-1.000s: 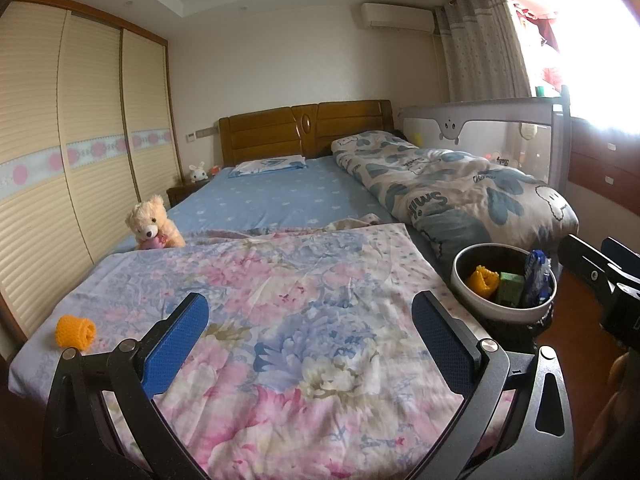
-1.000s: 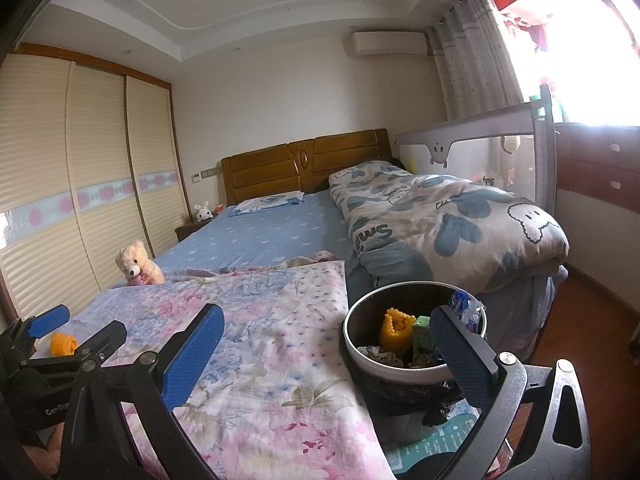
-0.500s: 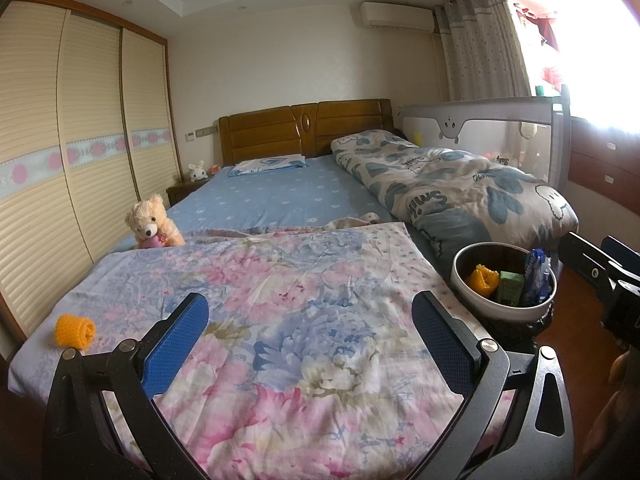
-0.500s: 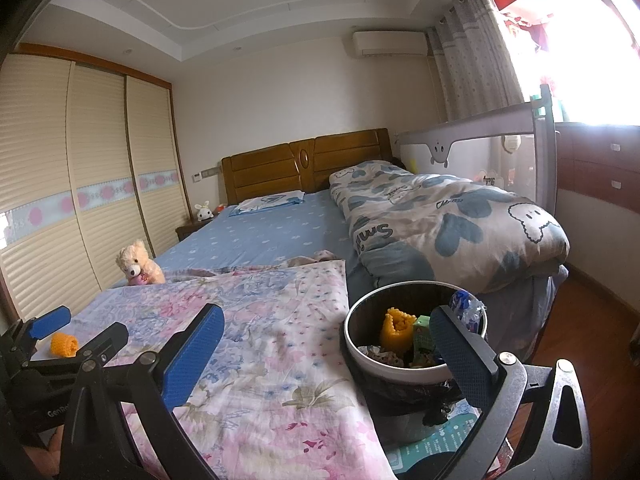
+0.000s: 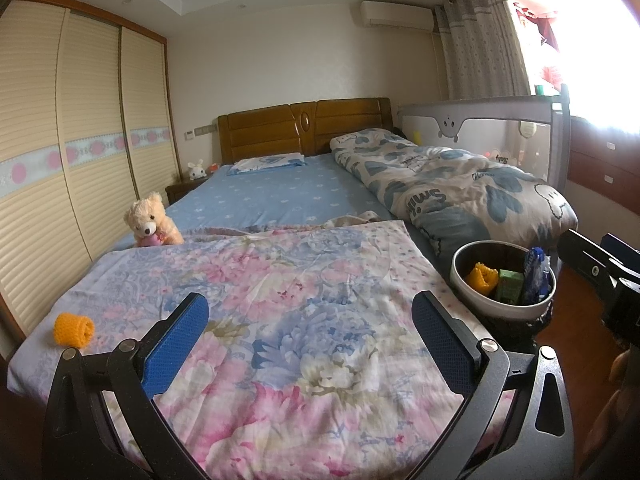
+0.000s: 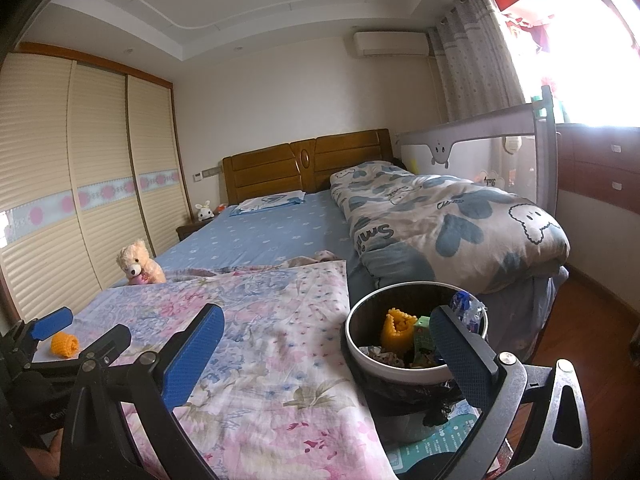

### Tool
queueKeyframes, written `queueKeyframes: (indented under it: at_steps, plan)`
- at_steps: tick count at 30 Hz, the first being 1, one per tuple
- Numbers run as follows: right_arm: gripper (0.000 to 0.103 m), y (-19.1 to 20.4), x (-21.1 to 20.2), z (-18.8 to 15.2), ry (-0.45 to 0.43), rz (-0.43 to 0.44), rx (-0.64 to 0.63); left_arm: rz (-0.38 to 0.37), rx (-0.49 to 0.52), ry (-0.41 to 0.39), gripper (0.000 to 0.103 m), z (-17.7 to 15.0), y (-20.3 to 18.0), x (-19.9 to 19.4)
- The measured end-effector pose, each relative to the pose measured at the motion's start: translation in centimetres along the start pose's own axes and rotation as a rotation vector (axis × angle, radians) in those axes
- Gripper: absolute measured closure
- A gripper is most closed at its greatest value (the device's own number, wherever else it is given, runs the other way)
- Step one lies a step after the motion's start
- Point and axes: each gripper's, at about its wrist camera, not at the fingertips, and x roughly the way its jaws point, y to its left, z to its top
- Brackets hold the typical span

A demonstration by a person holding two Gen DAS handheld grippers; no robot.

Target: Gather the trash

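Bin (image 5: 472,304) holds several scraps; an orange roll (image 5: 74,330) is left on the bed (image 5: 280,320); both grippers (image 5: 310,344) (image 6: 328,356) wide open, empty

Your left gripper (image 5: 310,340) and right gripper (image 6: 328,354) are showing black frames, blue textured pads lining the fingers, silver screws sitting just behind them.

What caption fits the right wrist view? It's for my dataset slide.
Open right gripper hovers over floral sheet beside part-filled trash bin; orange knitted roll remains near left gripper.
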Motion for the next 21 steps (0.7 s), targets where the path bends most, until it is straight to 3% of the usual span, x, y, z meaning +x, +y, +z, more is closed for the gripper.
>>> queueKeyframes:
  at_steps: [21]
  plan:
    - [0.000, 0.04, 0.01, 0.01, 0.000, 0.001, 0.000, -0.005, 0.000, 0.005, 0.000, -0.61, -0.24, 0.08]
